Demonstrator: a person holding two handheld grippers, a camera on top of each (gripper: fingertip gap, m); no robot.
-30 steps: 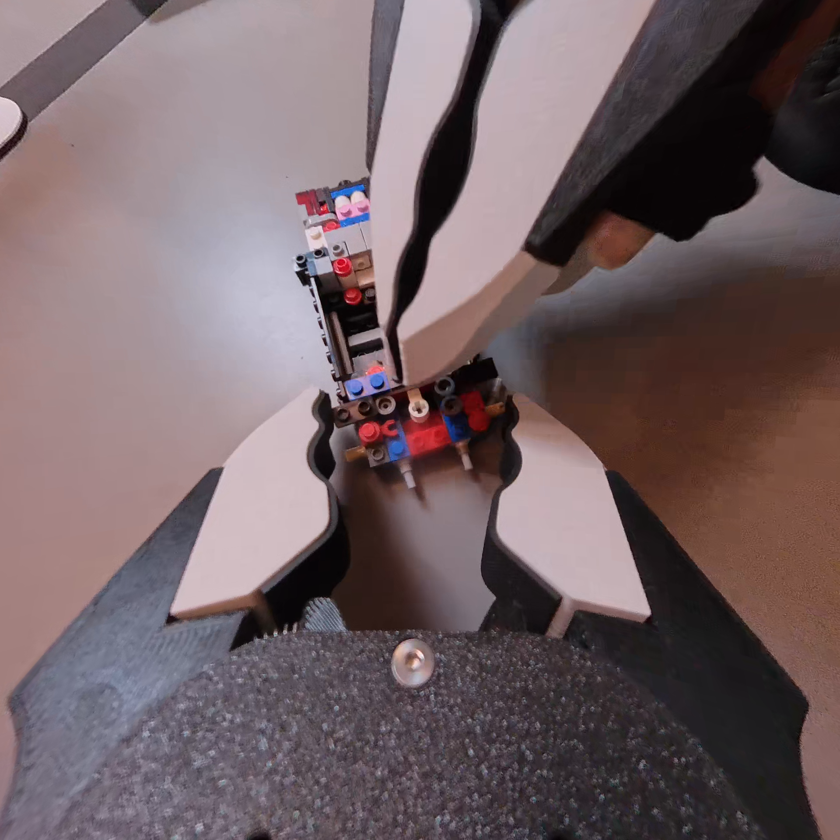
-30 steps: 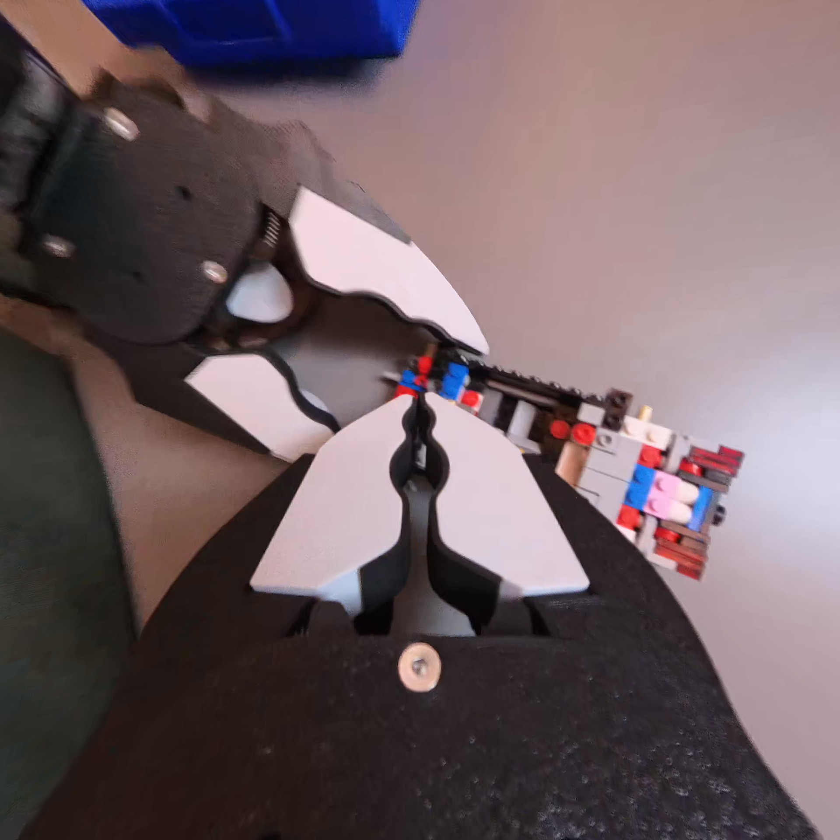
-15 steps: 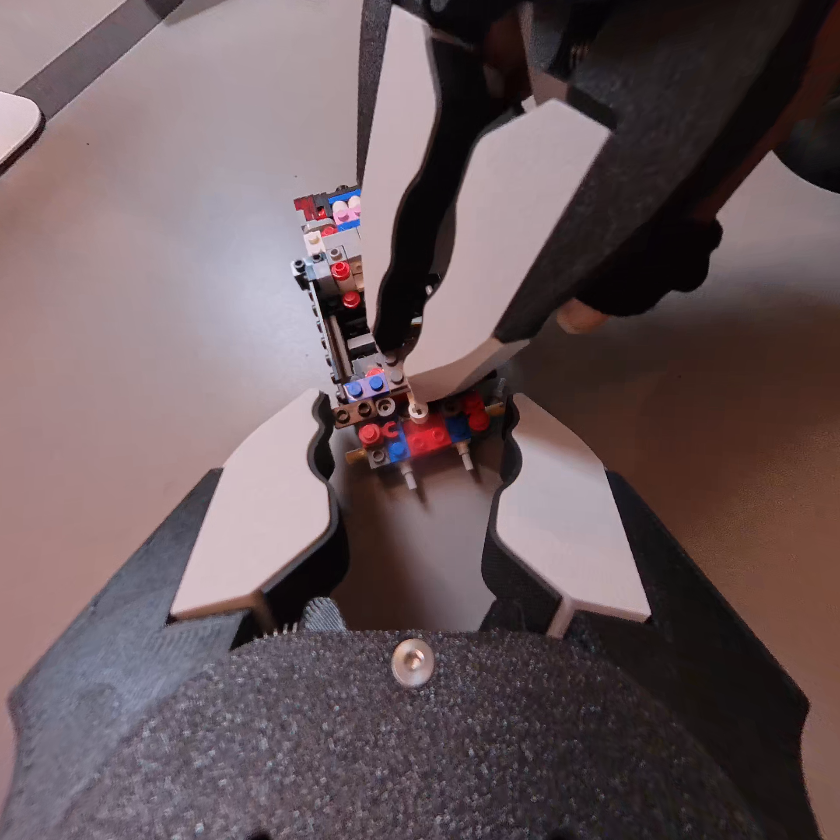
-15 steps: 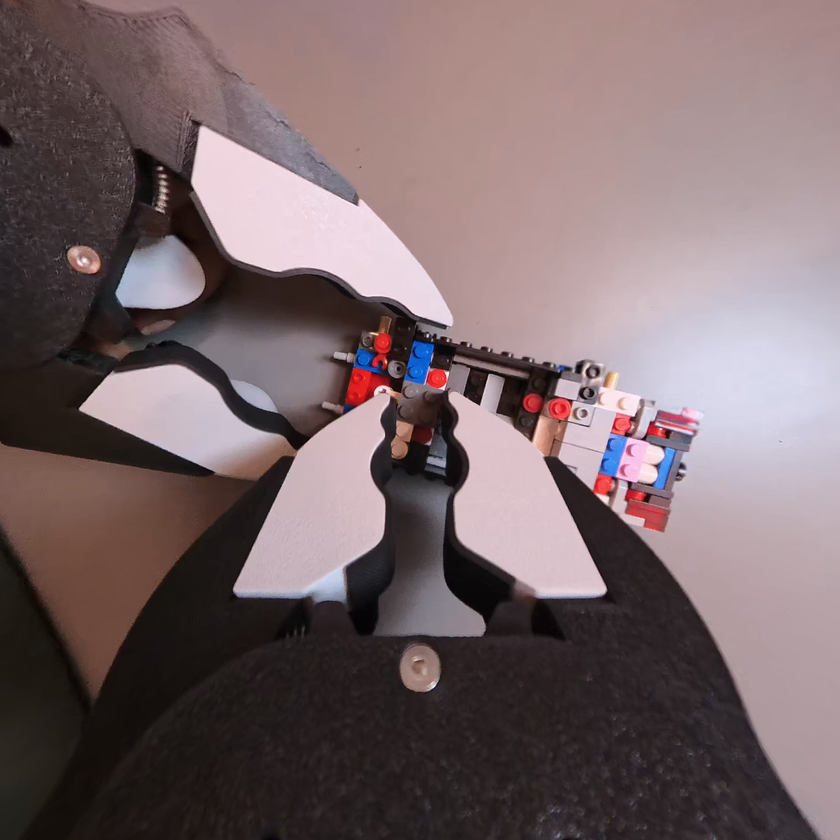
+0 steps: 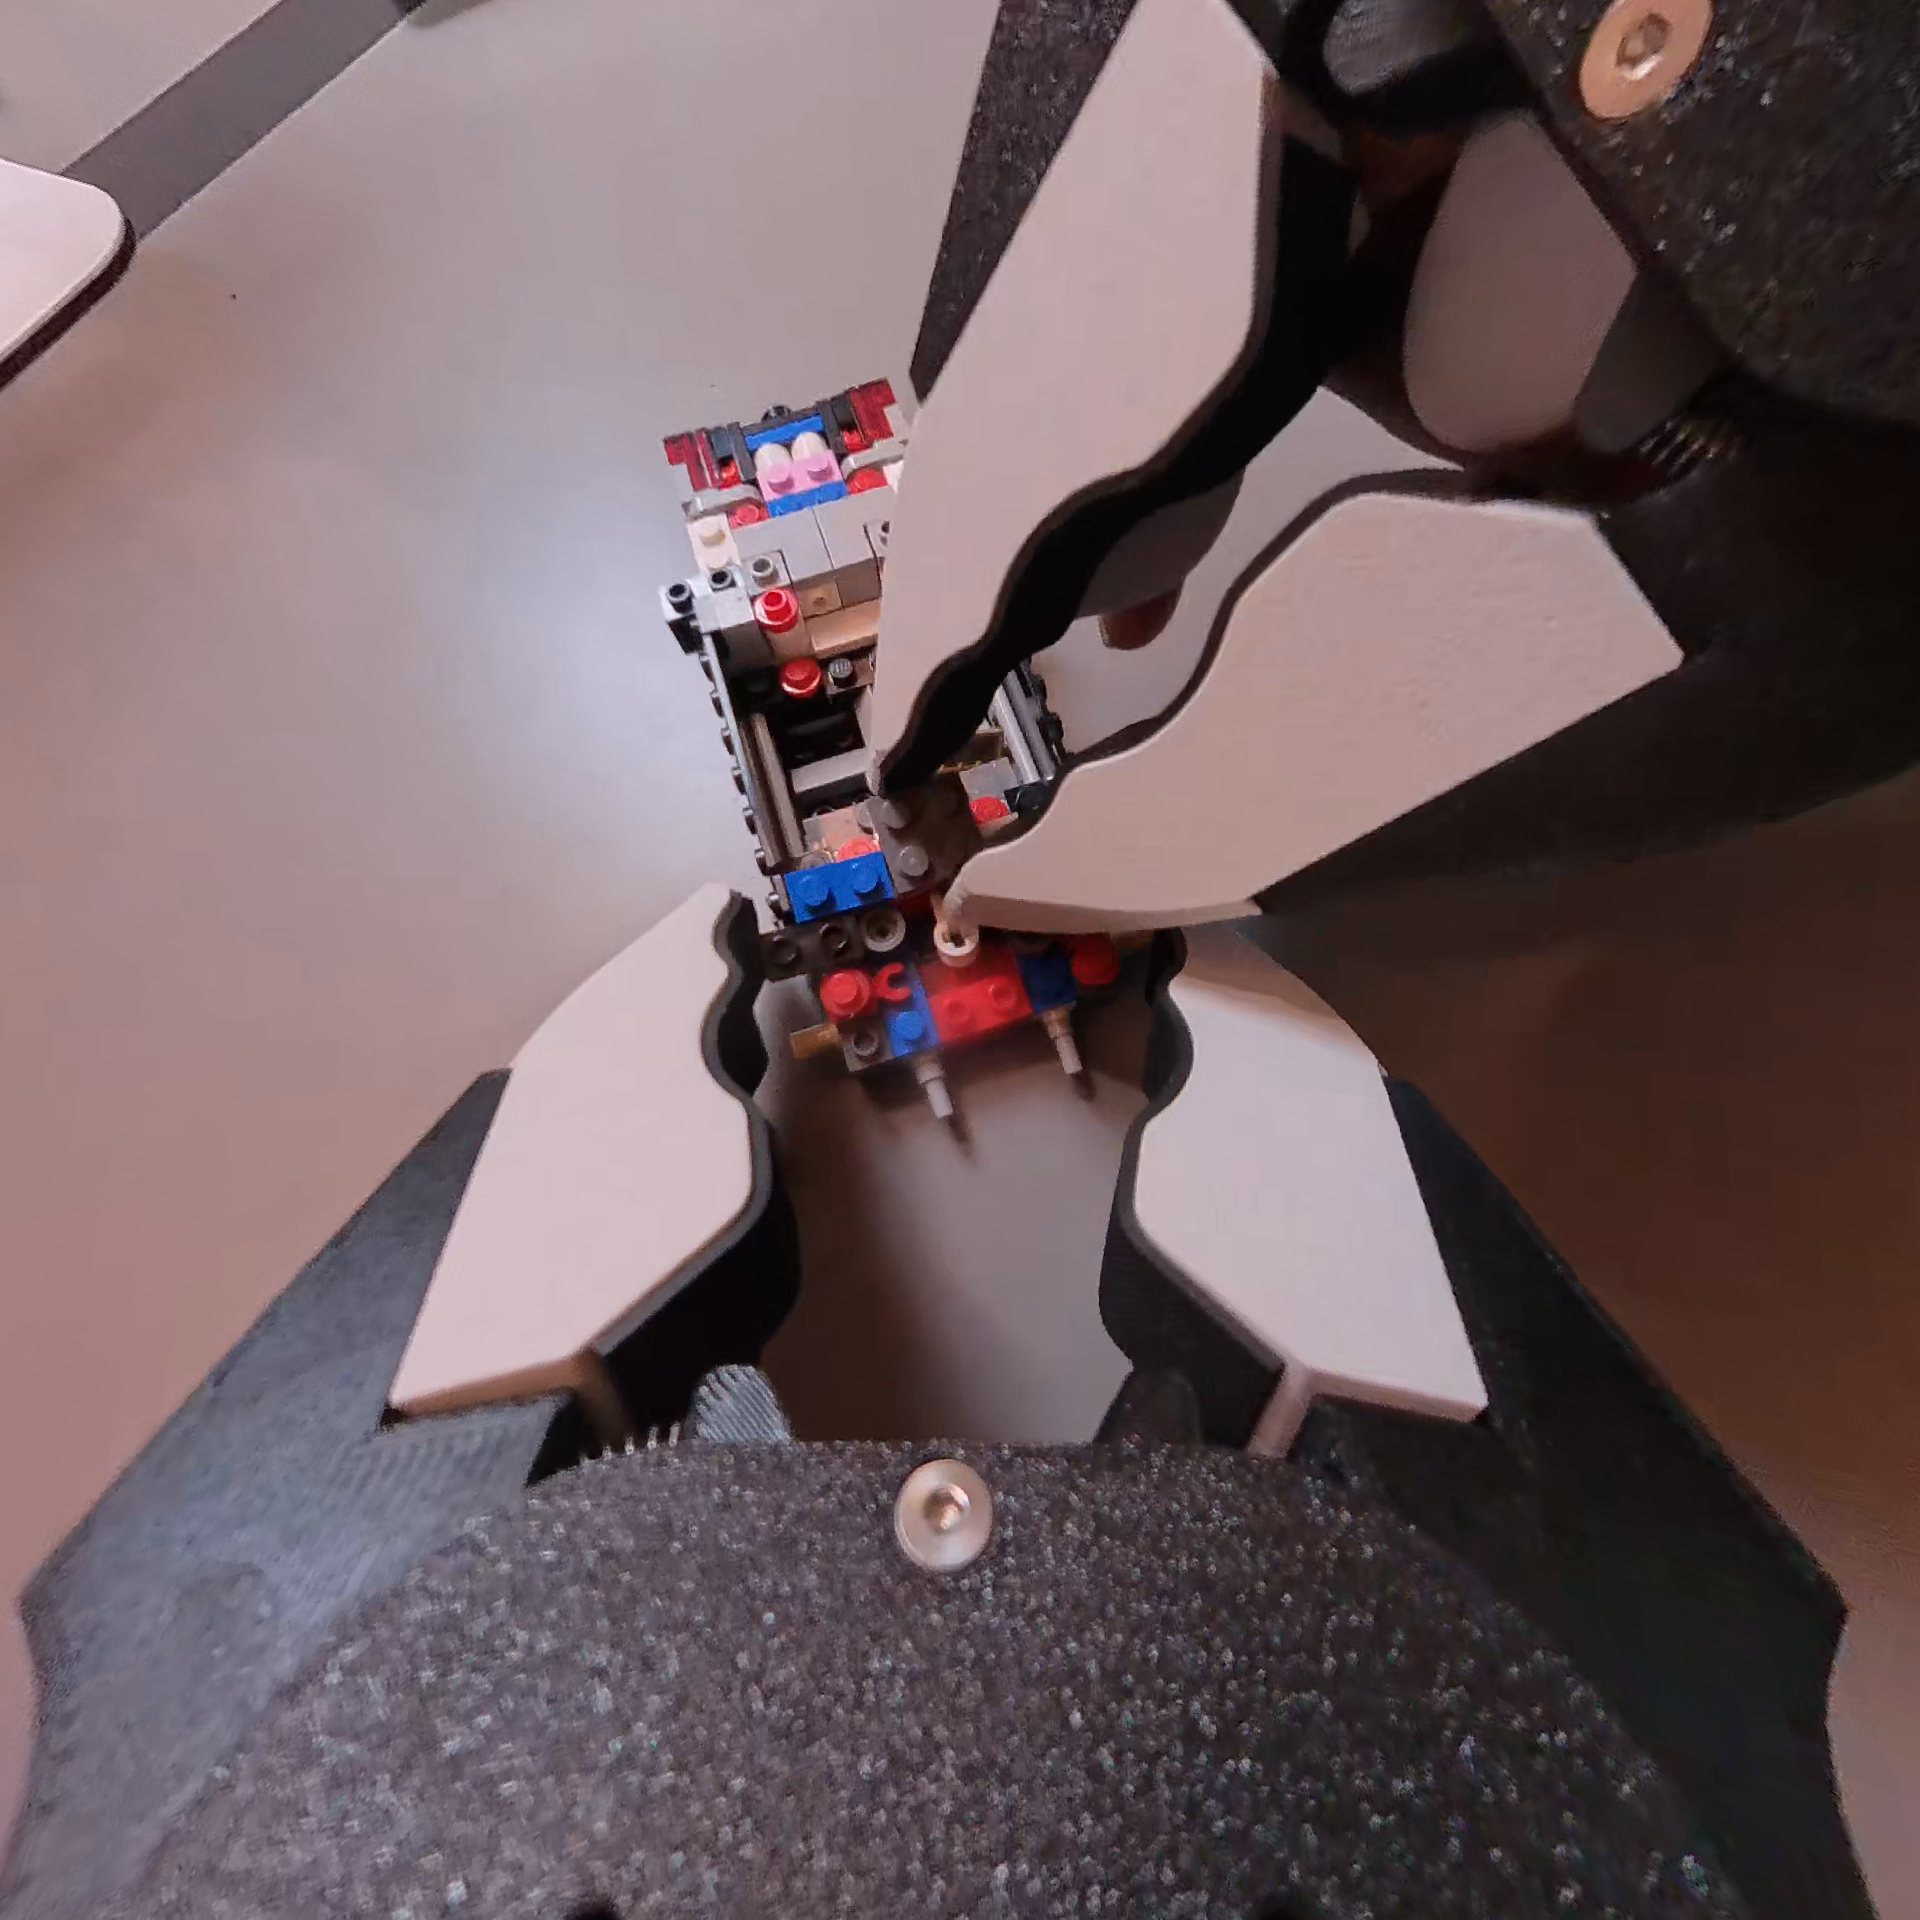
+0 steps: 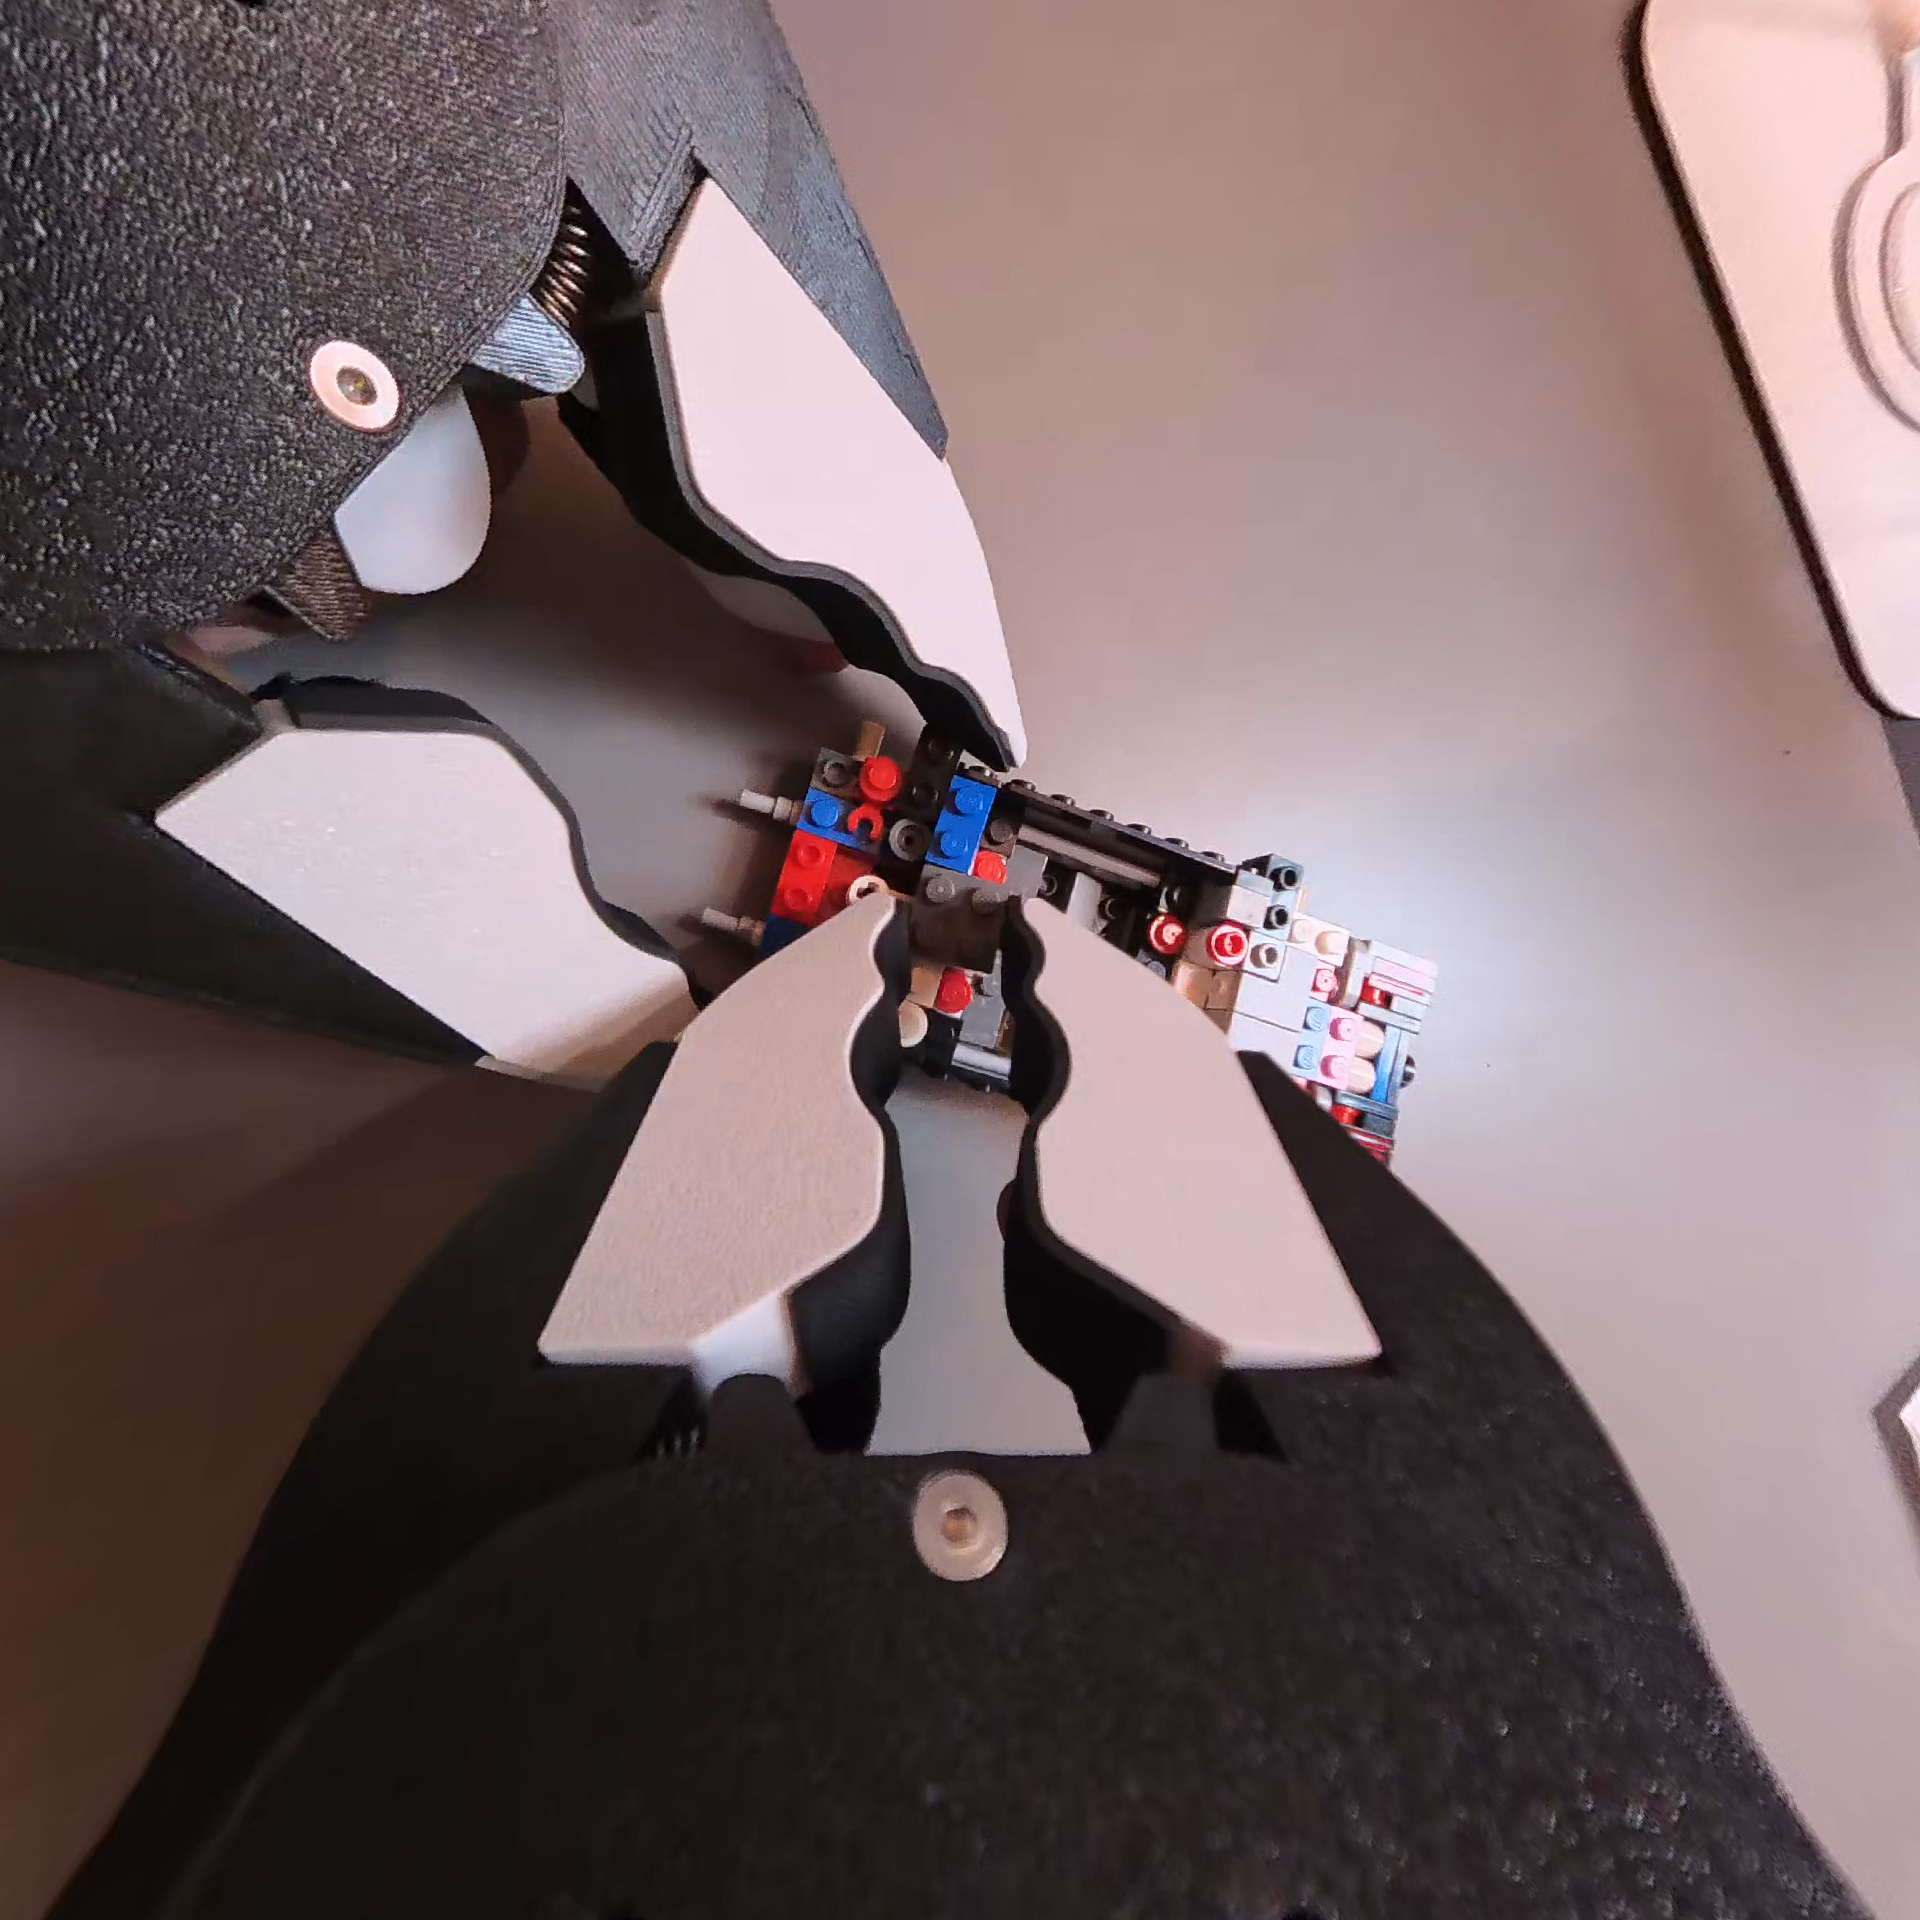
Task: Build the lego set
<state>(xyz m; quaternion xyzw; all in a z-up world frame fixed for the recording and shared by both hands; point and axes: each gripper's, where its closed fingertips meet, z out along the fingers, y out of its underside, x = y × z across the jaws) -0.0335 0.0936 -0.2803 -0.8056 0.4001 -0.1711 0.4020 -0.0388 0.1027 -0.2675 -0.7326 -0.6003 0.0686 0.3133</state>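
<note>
A long lego model (image 5: 790,623) of grey, black, red, blue and pink bricks lies on the table, and it also shows in the right wrist view (image 6: 1226,935). My left gripper (image 5: 951,935) is shut on the model's near end, one finger on each side; it also shows in the right wrist view (image 6: 831,852). My right gripper (image 6: 954,920) is shut on a small dark brick (image 6: 956,914) and holds it down on top of the model, just behind the blue and red bricks. In the left wrist view the right gripper (image 5: 920,831) comes in from the upper right with the dark brick (image 5: 925,821) at its tips.
The beige table (image 5: 364,727) spreads around the model. A white tray (image 6: 1766,312) lies at the far right of the right wrist view; its corner shows at the top left of the left wrist view (image 5: 52,249), beside a dark strip (image 5: 208,104).
My right gripper has swung round and come down over the model with the small dark brick, which now rests on the model's top. The left gripper and the model have stayed put.
</note>
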